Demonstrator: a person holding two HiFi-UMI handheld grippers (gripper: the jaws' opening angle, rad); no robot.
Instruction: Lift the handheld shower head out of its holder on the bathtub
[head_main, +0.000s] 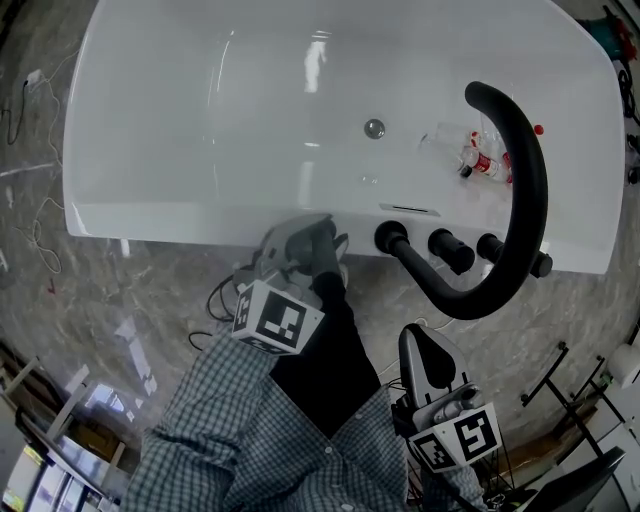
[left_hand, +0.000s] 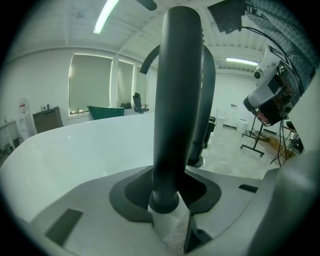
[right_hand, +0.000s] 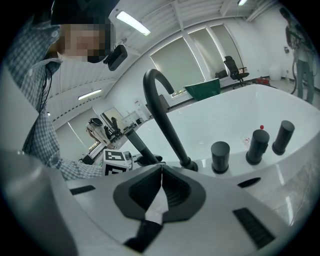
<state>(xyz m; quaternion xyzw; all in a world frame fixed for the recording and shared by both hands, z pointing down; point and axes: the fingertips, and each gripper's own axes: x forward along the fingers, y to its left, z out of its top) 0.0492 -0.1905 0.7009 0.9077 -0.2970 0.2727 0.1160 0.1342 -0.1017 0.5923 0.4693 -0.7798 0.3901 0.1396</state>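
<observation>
My left gripper (head_main: 306, 240) jaws clamped on black cylindrical shower head handle (left_hand: 176, 100), upright at white bathtub rim (head_main: 180, 222), ready for straight upward pull. Right gripper (right_hand: 160, 192) jaws together, empty, held back out of way.

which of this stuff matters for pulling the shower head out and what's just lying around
Job: handheld shower head, left gripper with jaws shut on it, bathtub.
Lying about: faucet spout, knobs, bottles in the tub, floor cables.
</observation>
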